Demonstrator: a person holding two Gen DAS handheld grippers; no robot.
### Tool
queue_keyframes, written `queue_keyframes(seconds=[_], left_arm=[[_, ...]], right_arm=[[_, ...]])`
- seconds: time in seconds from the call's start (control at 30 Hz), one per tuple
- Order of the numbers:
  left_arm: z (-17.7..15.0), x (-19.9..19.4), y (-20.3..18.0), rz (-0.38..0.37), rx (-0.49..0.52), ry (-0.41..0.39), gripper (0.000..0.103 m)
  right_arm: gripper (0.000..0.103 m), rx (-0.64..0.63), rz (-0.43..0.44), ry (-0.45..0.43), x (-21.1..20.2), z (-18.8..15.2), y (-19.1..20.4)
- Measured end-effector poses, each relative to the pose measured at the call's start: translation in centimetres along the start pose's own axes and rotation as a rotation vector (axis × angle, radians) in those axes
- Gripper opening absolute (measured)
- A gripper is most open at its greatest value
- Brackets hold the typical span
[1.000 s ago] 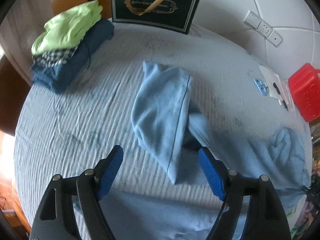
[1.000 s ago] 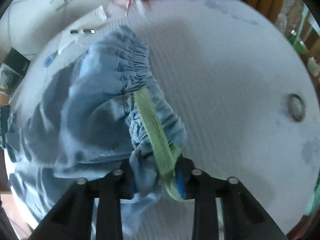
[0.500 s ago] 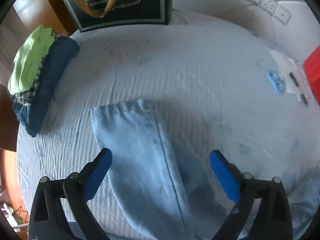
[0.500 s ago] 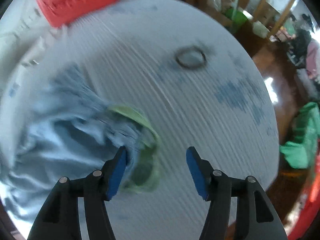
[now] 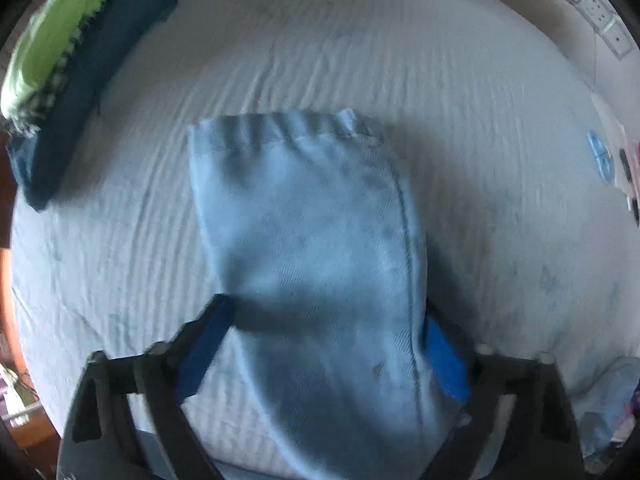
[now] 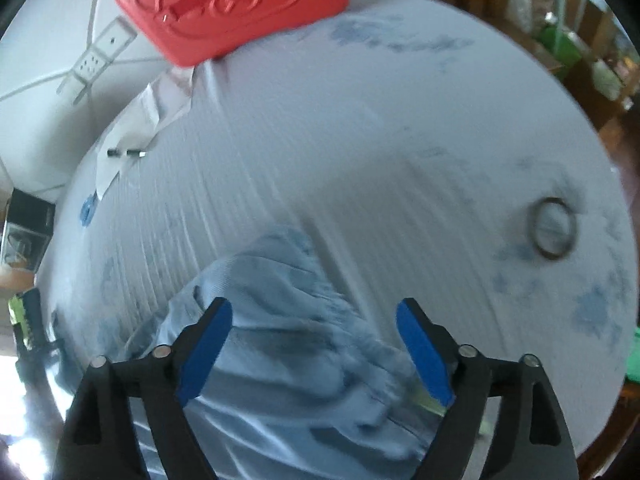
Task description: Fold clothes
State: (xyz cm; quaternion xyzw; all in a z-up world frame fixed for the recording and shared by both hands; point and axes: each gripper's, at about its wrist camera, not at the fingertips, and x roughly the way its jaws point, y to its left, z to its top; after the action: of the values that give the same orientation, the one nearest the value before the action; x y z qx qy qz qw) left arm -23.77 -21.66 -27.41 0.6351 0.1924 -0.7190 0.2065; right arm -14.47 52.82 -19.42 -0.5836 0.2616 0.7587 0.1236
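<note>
home | sheeted bed (image 5: 460,80) | folded clothes stack (image 5: 68,64) | wall sockets (image 6: 98,58)

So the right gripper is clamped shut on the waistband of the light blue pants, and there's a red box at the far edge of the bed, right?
Not quite. In the right wrist view the right gripper is open, its blue pads spread wide above the bunched waistband of the light blue pants, not clamped on it. The red box is at the far edge of the bed, as you said.
</note>
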Motion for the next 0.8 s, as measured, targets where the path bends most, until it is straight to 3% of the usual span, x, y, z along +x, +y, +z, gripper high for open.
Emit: queue_keyframes(seconds=[0.03, 0.07, 0.1, 0.13, 0.17, 0.23, 0.33, 0.4, 0.47, 0.57, 0.6, 0.7, 0.77, 0.8], left_arm=[[-0.1, -0.4, 0.1, -0.006, 0.002, -0.008, 0.061], [-0.1, -0.9, 0.3, -0.028, -0.005, -0.012, 0.029], [-0.2, -1.6, 0.5, -0.049, -0.013, -0.02, 0.017], [-0.1, -2.7, 0.8, -0.057, -0.023, -0.046, 0.011], [-0.1, -3.8, 1.0, -0.058, -0.026, -0.082, 0.011], [-0.1, -7.2, 1.7, -0.041, -0.035, -0.193, 0.011], [-0.5, -12.1, 3.3, -0.041, -0.067, -0.373, 0.011], [-0.6, -14.0, 4.8, -0.049, -0.098, -0.429, 0.011], [-0.4, -14.1, 5.9, -0.081, -0.106, -0.424, 0.011], [-0.5, -11.1, 5.3, -0.129, -0.07, -0.309, 0.011], [-0.6, -9.9, 4.9, -0.142, -0.054, -0.265, 0.011], [-1.5, -7.4, 3.4, -0.164, -0.021, -0.183, 0.011], [-2.4, -6.1, 2.1, -0.169, -0.002, -0.146, 0.011], [-2.9, -5.4, 1.4, -0.172, 0.007, -0.127, 0.011]], right_arm=[[0.098, -0.012, 0.001, 0.019, 0.8, 0.0, 0.6], [0.098, -0.024, 0.002, 0.037, 1.6, -0.1, 1.1], [0.098, -0.036, 0.003, 0.056, 2.5, -0.1, 1.7], [0.087, -0.047, 0.005, 0.075, 3.3, -0.2, 2.2], [0.059, -0.083, -0.011, 0.067, 3.2, -0.3, 3.0], [0.029, -0.16, -0.048, 0.043, 2.8, -0.5, 4.7], [0.026, -0.156, -0.031, -0.113, -1.3, 0.4, 5.2], [0.024, -0.144, -0.054, -0.24, -4.9, 1.4, 5.2], [0.024, -0.106, -0.065, -0.331, -7.5, 2.6, 4.6], [0.034, -0.045, -0.046, -0.341, -8.1, 4.0, 3.5], [0.045, -0.022, -0.016, -0.321, -7.8, 3.9, 3.1], [0.054, -0.032, -0.003, -0.26, -6.8, 2.1, 2.7], [0.07, -0.042, 0.014, -0.174, -5.6, 0.1, 2.3], [0.083, -0.06, 0.02, -0.126, -4.7, -1.3, 2.5]])
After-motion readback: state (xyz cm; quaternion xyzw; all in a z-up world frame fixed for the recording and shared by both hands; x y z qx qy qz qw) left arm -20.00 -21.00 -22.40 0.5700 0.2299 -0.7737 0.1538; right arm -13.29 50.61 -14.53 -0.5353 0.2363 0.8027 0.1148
